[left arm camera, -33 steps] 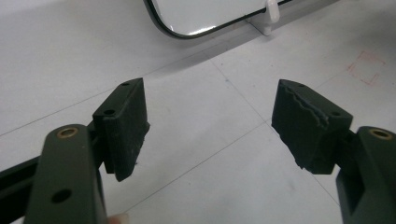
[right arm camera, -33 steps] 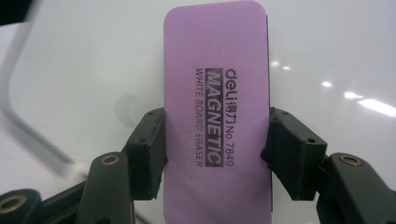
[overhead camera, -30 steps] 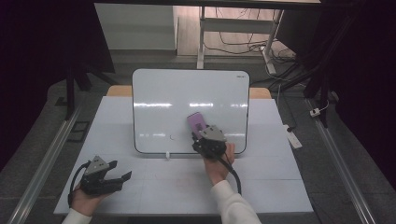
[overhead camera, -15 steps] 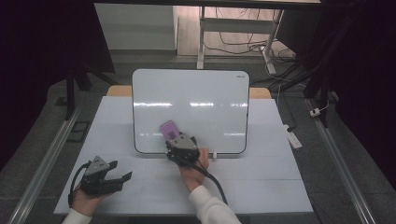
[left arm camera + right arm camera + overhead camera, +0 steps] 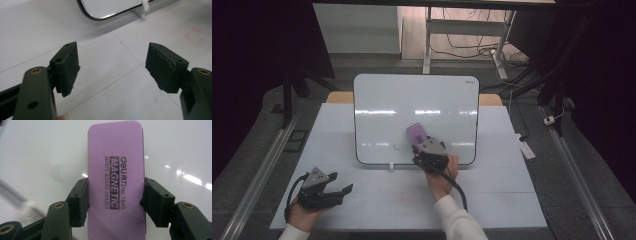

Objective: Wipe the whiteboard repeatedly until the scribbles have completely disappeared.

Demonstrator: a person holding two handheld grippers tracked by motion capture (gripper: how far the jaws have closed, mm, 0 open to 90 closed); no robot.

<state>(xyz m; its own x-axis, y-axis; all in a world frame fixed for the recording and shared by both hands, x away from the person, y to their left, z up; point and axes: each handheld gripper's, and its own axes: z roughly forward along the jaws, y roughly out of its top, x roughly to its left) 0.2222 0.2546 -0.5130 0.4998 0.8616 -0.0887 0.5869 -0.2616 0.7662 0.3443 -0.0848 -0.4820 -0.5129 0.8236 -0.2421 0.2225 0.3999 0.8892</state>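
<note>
Right gripper pinching purple eraser against whiteboard; left gripper spread wide, near left on table.

Lab: rail-framed table, floor cables, dark surroundings.

The white counter fills the lower middle of the frame, faint seams dividing it into panels. A whiteboard stands at its centre on a small white foot. A faint red square outline marks the counter's surface.
</note>
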